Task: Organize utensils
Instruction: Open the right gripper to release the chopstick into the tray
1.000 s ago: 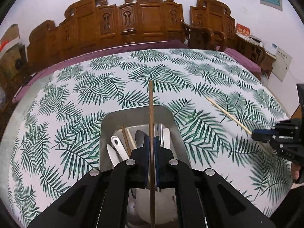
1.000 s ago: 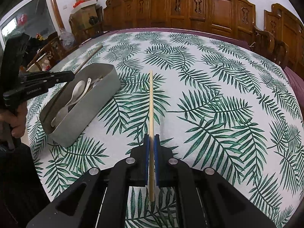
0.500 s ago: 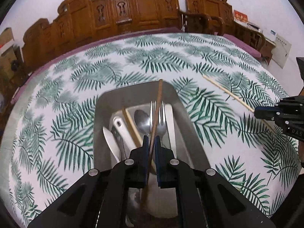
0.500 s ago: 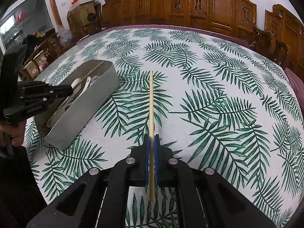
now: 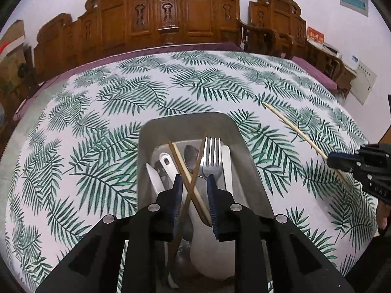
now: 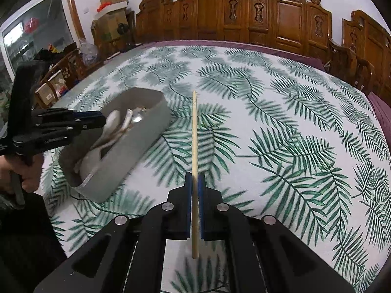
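Observation:
A grey utensil tray point(image 5: 246, 161) point(image 6: 149, 131) stands on the leaf-print tablecloth. It holds a metal fork point(image 5: 212, 157), a metal spoon point(image 5: 191, 155), white plastic utensils point(image 5: 168, 168) and two crossed brown chopsticks point(image 5: 188, 183). My left gripper point(image 5: 194, 183) is open just above the tray, the chopsticks lying loose between its fingers. My right gripper point(image 6: 194, 183) is shut on a pale wooden chopstick point(image 6: 194, 131) that points forward over the table, right of the tray. That chopstick point(image 5: 293, 128) and the right gripper point(image 5: 342, 162) also show in the left wrist view.
Carved wooden chairs point(image 5: 185, 14) point(image 6: 268, 17) line the table's far side. Cardboard boxes point(image 6: 110, 17) and clutter stand at the far left in the right wrist view. A purple cloth point(image 5: 171, 48) edges the table under the leaf print.
My left gripper has opened and let its dark chopstick drop into the tray, where it lies crossed over another. My right gripper keeps its chopstick and has moved a little.

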A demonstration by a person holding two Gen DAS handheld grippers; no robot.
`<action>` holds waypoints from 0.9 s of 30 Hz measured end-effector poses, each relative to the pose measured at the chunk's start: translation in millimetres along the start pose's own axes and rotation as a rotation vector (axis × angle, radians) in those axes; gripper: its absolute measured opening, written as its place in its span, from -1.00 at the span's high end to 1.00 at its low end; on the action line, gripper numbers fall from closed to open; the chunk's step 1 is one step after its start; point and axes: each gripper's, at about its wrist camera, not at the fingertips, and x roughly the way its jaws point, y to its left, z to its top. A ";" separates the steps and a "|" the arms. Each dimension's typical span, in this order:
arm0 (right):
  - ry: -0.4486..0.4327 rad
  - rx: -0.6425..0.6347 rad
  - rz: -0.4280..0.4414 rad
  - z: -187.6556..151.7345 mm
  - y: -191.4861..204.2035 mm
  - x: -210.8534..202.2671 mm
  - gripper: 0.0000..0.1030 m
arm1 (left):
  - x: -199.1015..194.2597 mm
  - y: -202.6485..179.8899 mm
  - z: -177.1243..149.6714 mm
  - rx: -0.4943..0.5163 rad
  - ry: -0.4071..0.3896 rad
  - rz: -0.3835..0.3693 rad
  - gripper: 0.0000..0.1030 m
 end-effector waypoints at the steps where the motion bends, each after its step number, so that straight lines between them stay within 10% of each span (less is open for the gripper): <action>1: -0.007 0.000 0.003 2.0 4.3 -2.5 0.88 | -2.3 1.4 0.6 -0.003 -0.004 -0.002 0.59; 12: -0.035 -0.002 0.032 27.5 63.7 -5.5 0.88 | -34.8 29.5 6.8 -0.062 -0.082 -0.009 -0.12; 27: 0.038 0.099 0.084 48.5 114.6 55.3 0.88 | -48.3 61.3 8.2 -0.114 -0.111 0.014 -0.15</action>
